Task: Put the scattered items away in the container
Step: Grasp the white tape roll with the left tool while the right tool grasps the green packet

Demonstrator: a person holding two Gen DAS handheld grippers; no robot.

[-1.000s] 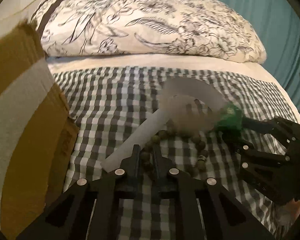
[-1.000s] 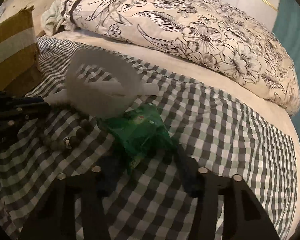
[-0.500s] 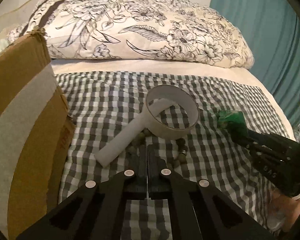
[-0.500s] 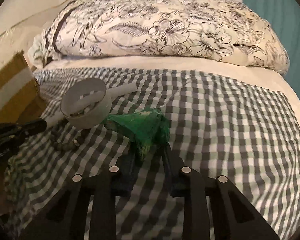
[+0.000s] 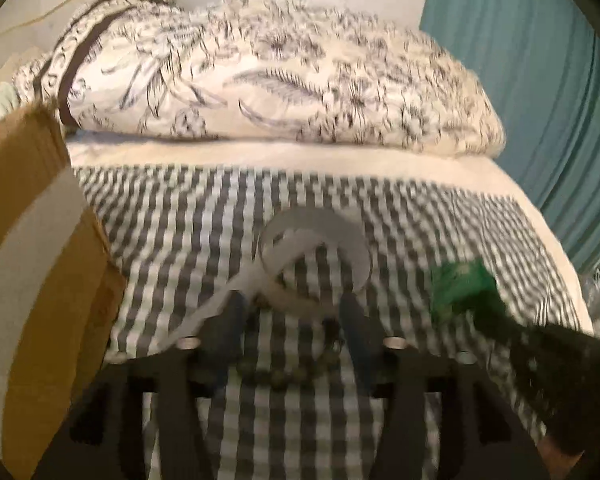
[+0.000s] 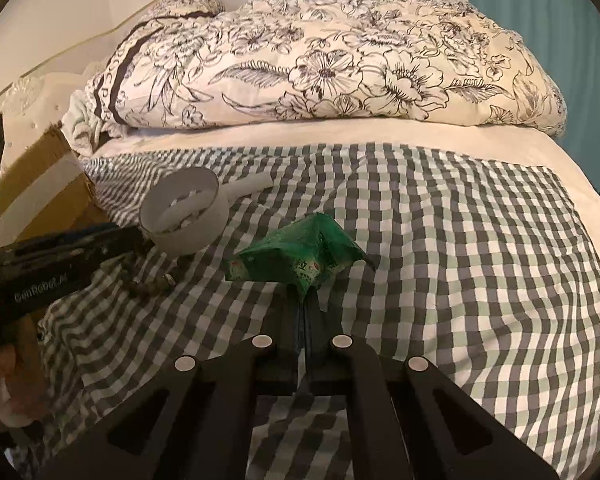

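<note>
Right gripper [image 6: 305,300] clamped on crumpled green plastic packet [image 6: 296,256], left gripper [image 5: 290,312] at nine o'clock, jaws opening around dark wooden bead bracelet [image 5: 288,374], brown cardboard box [image 5: 28,264] beyond.

I see a soft, matt woven cloth in grey, green and white checks [image 6: 440,240] spread over a plain cream sheet [image 6: 340,132]. My right gripper [image 6: 306,312], matt black plastic with 4 dull silver screw heads, pinches a crinkled, glossy green plastic packet [image 6: 300,252]. Beside it lie a smooth, matt white tape ring [image 6: 184,216], a smooth white tube [image 6: 248,182] and a string of dark, dull round beads [image 5: 284,376]. The brown corrugated cardboard box [image 5: 32,260] looks rough, with a smoother pale tape band. The floral quilt [image 6: 320,60] is matt cotton-like fabric.
</note>
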